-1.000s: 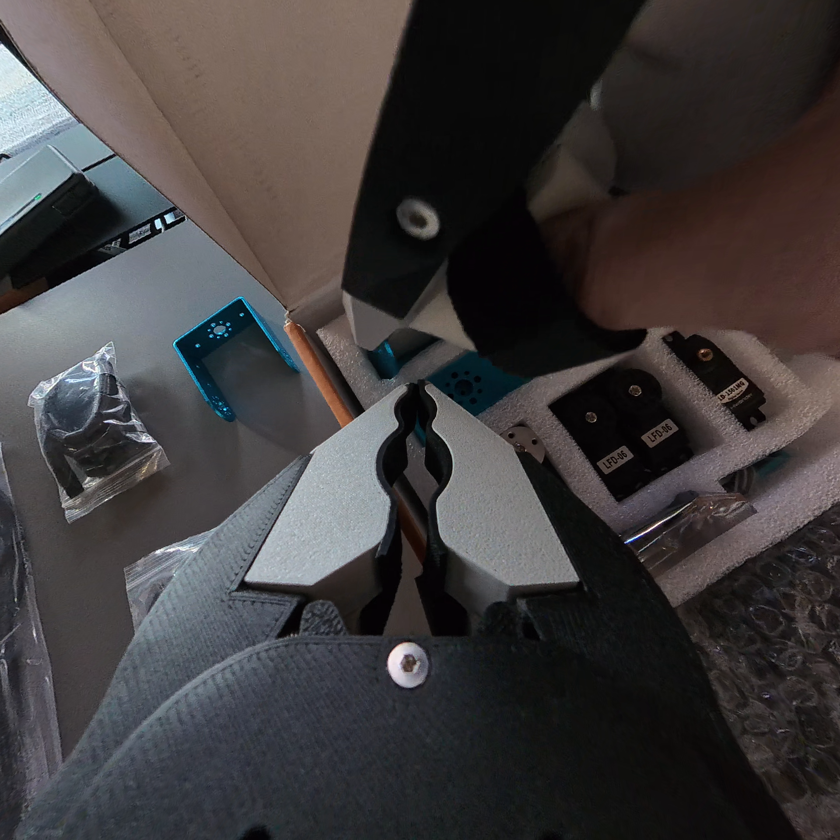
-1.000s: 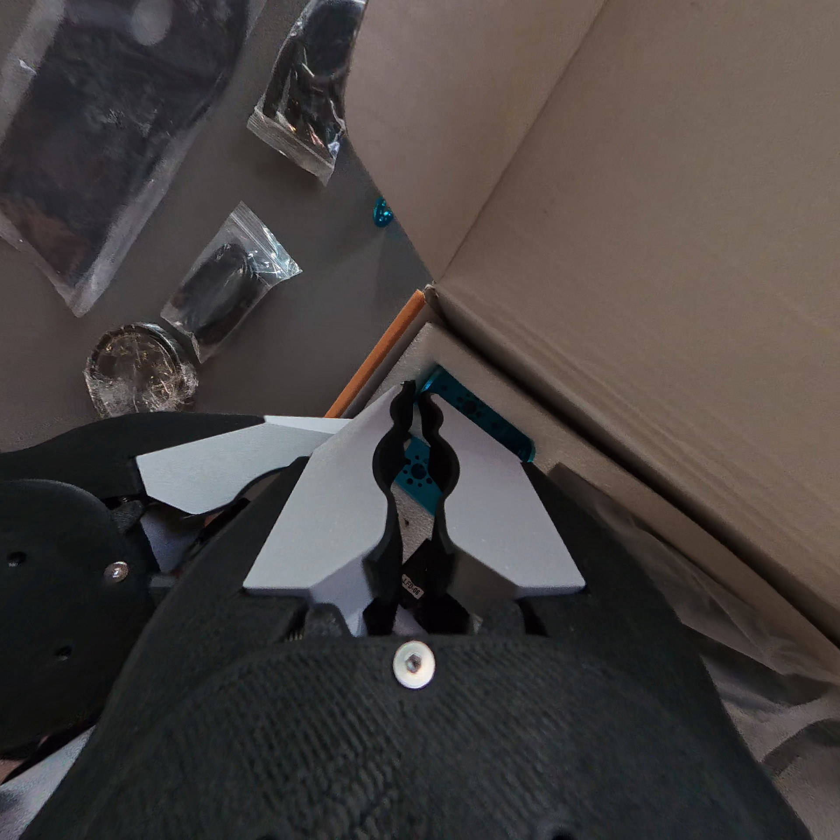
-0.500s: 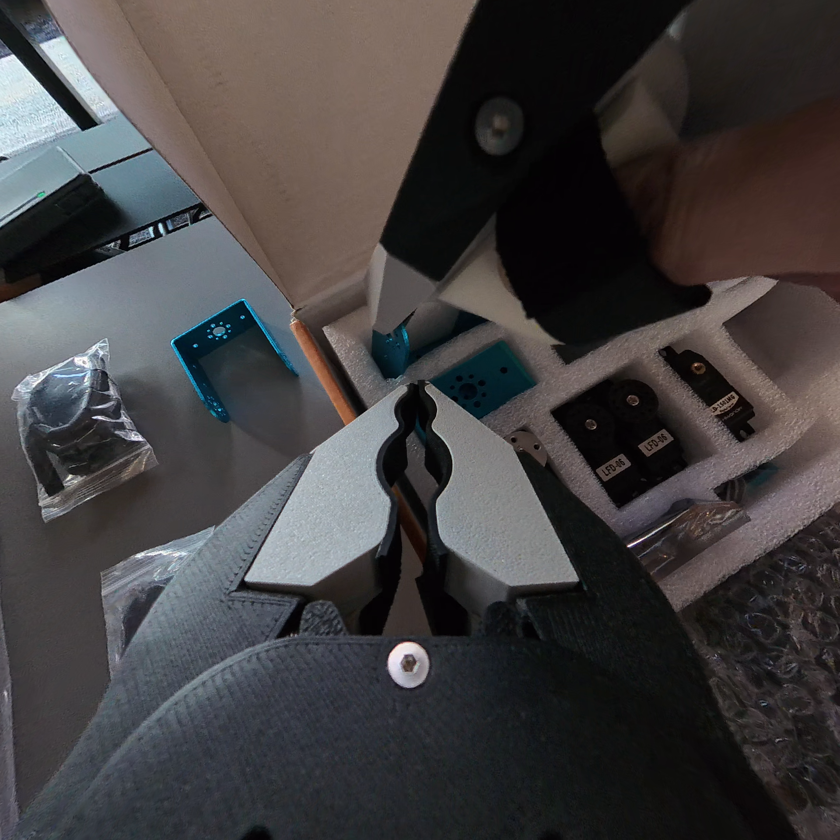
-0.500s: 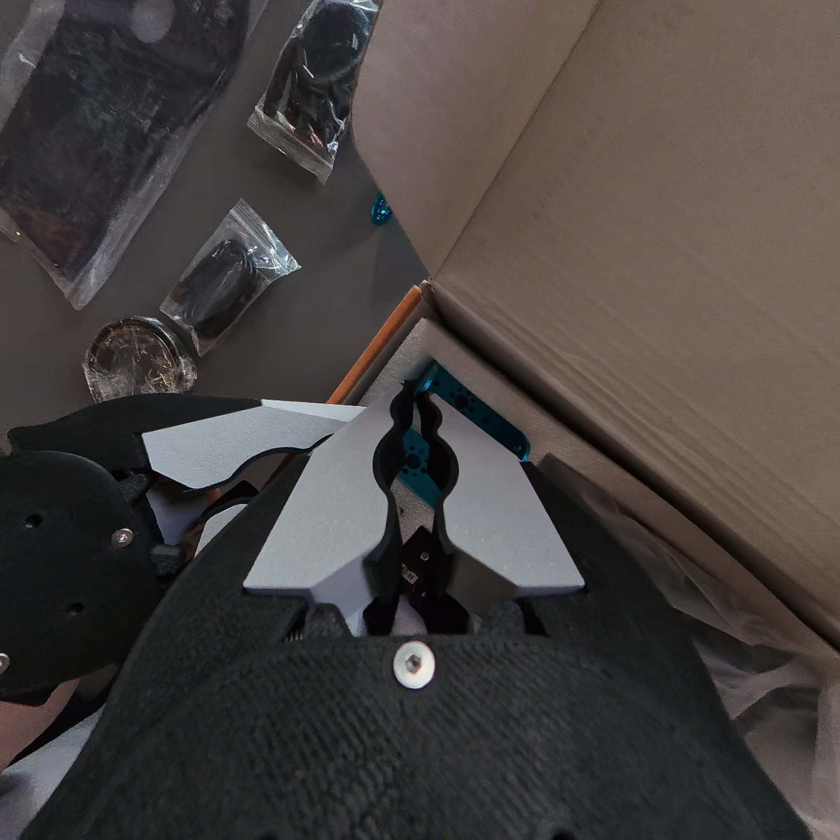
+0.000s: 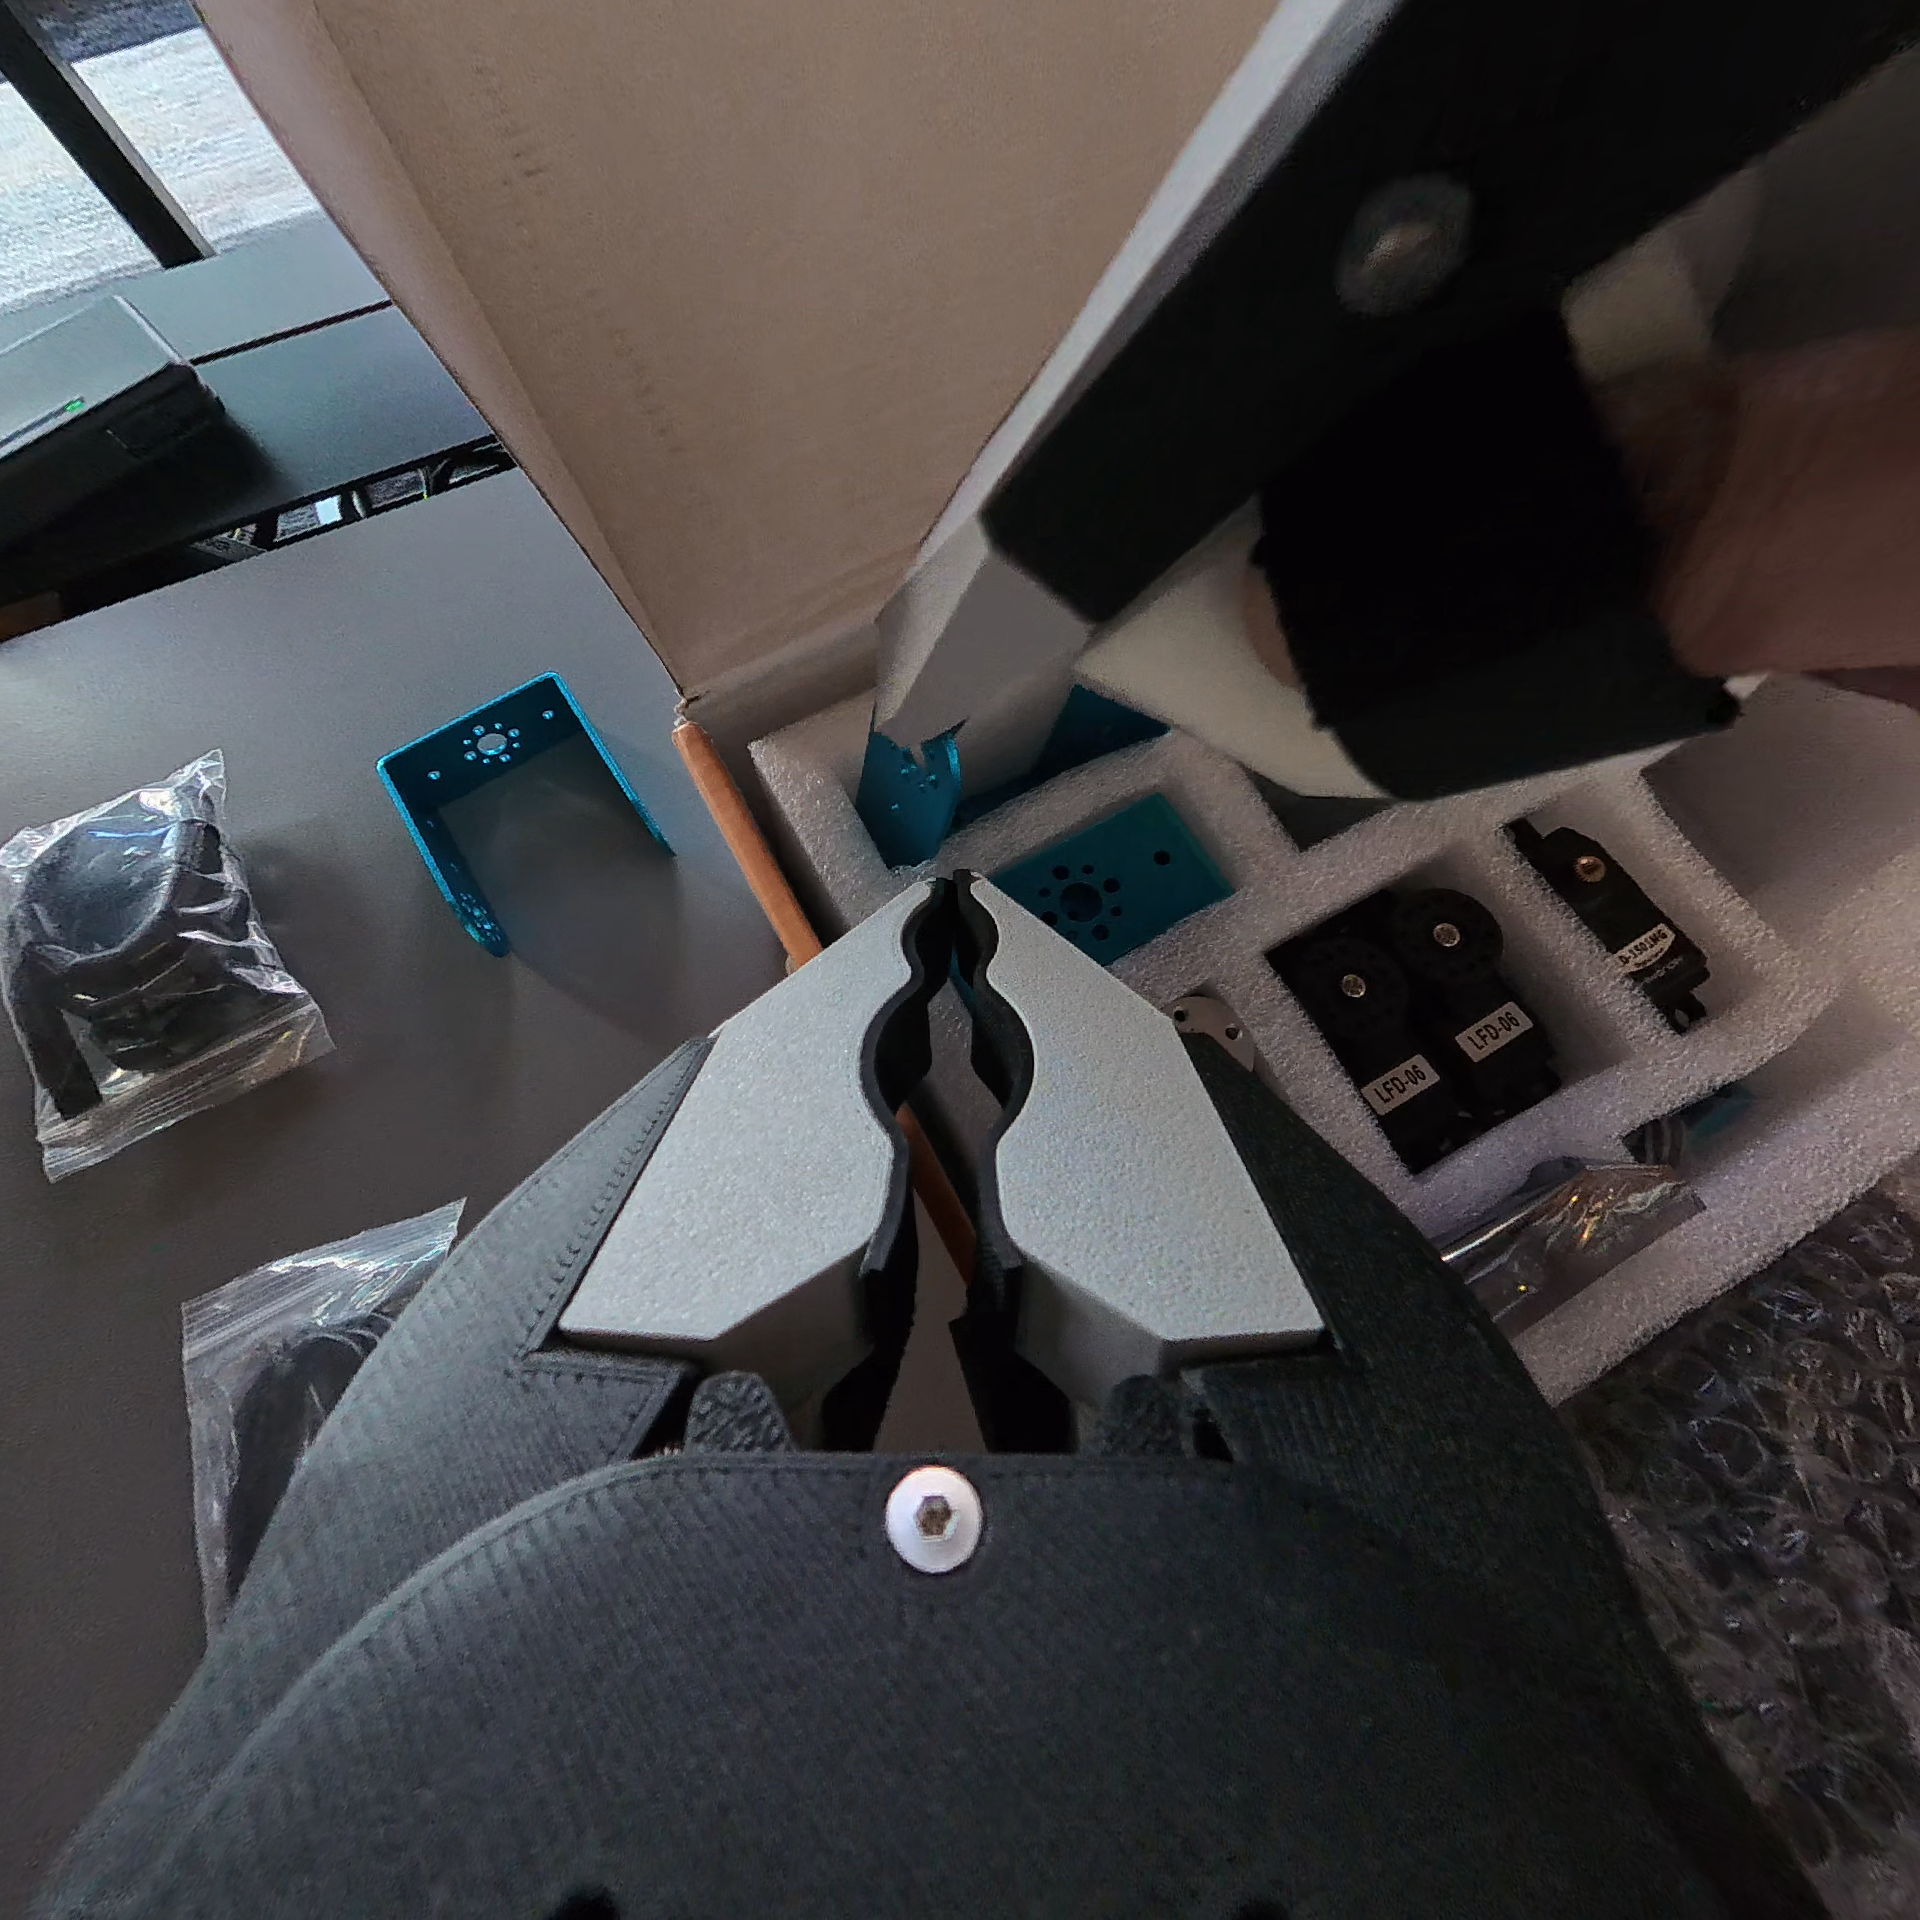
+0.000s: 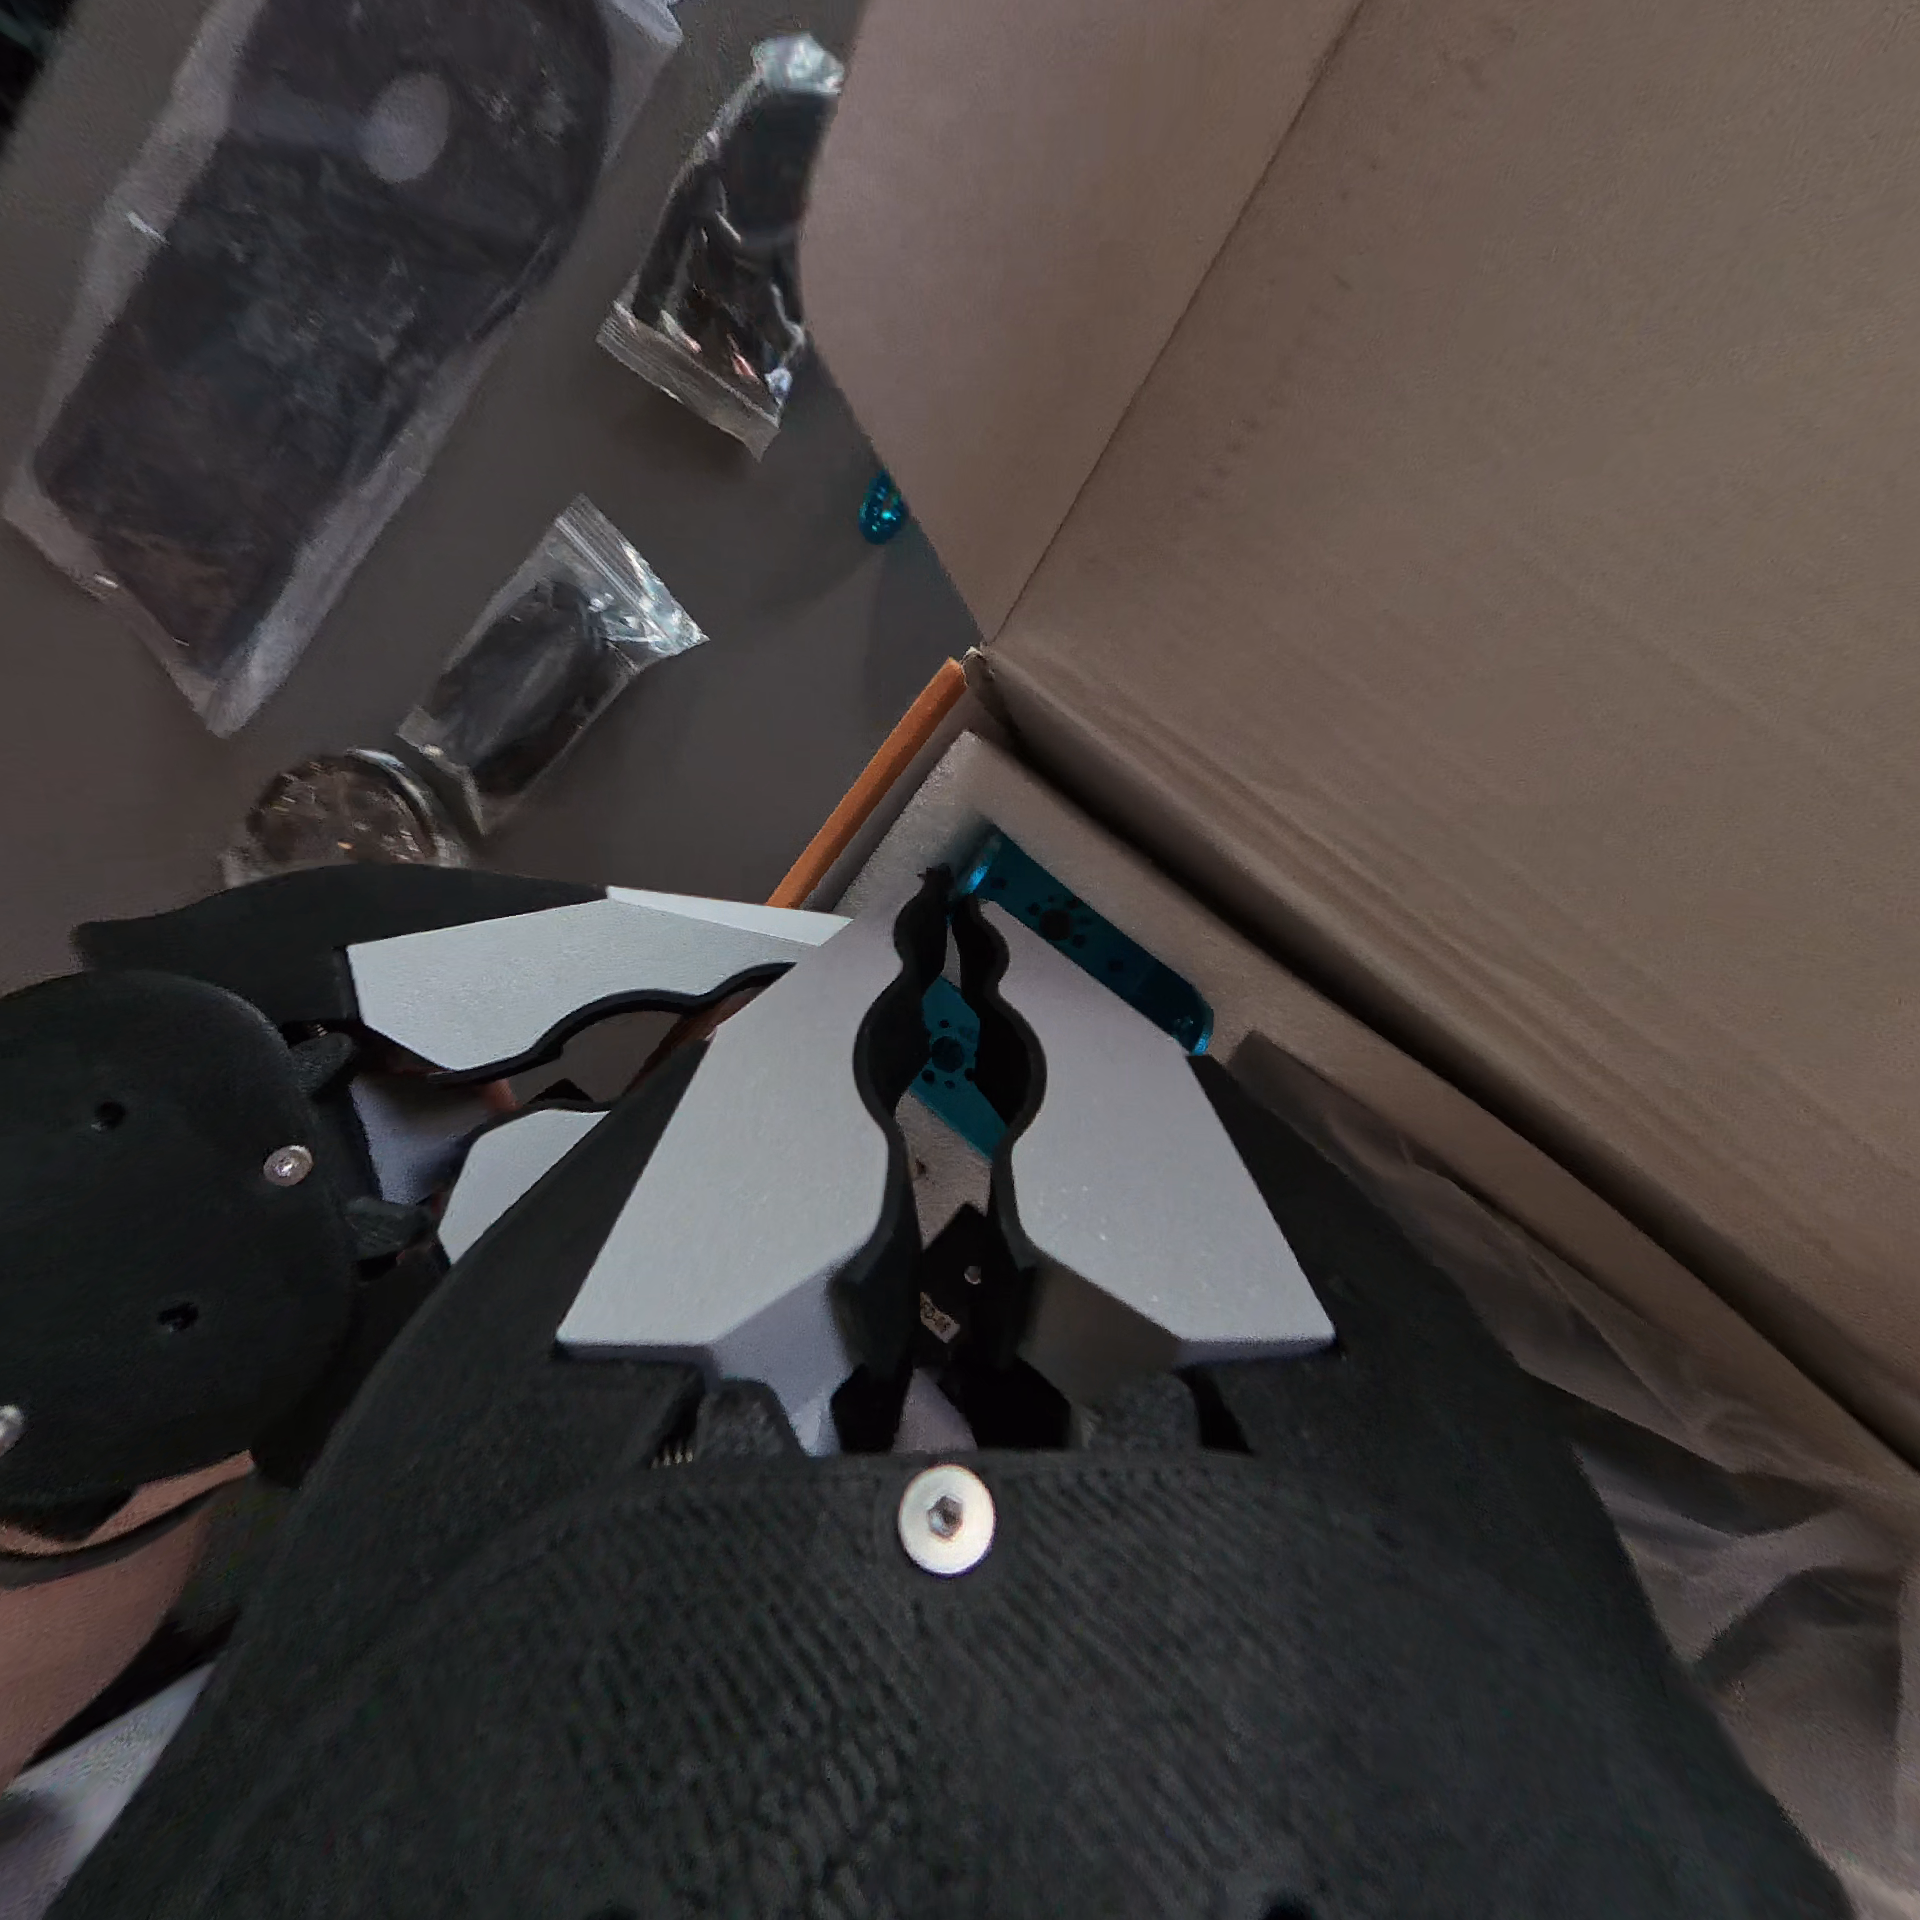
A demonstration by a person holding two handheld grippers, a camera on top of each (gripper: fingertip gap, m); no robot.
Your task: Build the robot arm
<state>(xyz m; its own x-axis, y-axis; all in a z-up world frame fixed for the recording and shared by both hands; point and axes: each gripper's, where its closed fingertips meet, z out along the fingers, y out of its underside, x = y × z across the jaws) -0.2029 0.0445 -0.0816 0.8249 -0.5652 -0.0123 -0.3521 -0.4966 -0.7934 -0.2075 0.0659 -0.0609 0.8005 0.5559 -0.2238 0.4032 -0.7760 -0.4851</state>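
Leftmost on the dark table (image 5: 312, 644) lies a clear bag of black parts (image 5: 135, 956), and just right of it a loose blue U-shaped bracket (image 5: 520, 800) rests open side up, near the orange edge of the cardboard box (image 5: 727, 312). Next comes the left gripper (image 5: 954, 883), its tongs pressed together on nothing, hovering over the box edge. Beyond it the white foam tray (image 5: 1340, 852) holds a blue bracket plate (image 5: 1112, 883), two black servos (image 5: 1413, 1029) side by side in one pocket, and a slimmer black servo (image 5: 1610, 925) in the next. Above the tray's far-left pocket, the right gripper (image 6: 951, 894) has its tongs clamped on the upper edge of a blue perforated bracket (image 6: 1091, 935), which stands tilted in that corner pocket against the foam wall.
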